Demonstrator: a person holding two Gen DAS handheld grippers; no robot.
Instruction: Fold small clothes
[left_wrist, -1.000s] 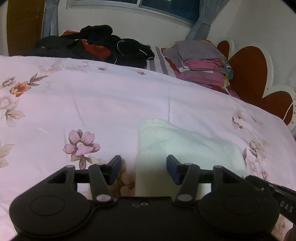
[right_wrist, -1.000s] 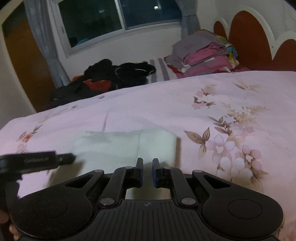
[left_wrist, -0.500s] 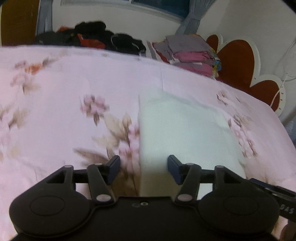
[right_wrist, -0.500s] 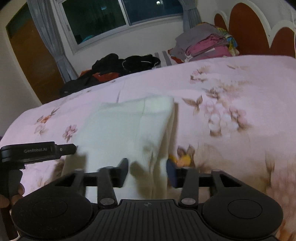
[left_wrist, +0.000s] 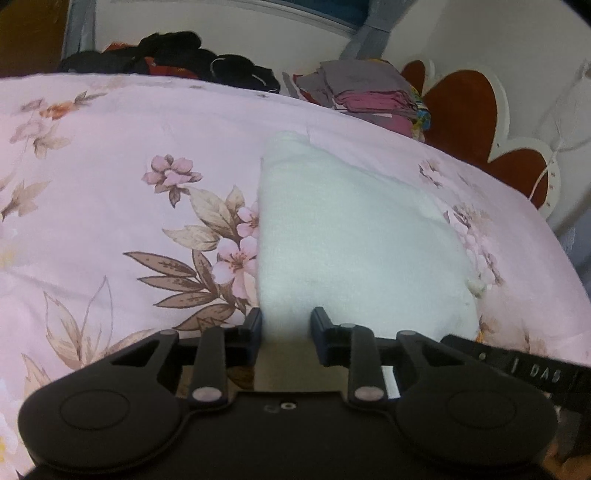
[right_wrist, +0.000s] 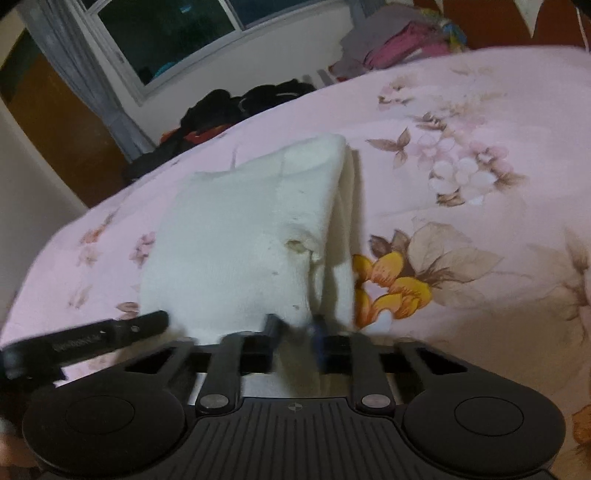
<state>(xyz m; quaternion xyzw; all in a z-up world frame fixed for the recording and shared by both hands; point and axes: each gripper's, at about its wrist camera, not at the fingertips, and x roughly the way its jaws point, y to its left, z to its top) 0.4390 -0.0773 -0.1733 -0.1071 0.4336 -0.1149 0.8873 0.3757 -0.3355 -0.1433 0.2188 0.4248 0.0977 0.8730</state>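
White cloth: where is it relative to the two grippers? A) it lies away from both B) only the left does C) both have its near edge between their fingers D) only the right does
C: the white cloth runs between the fingers of the left gripper and the right gripper.
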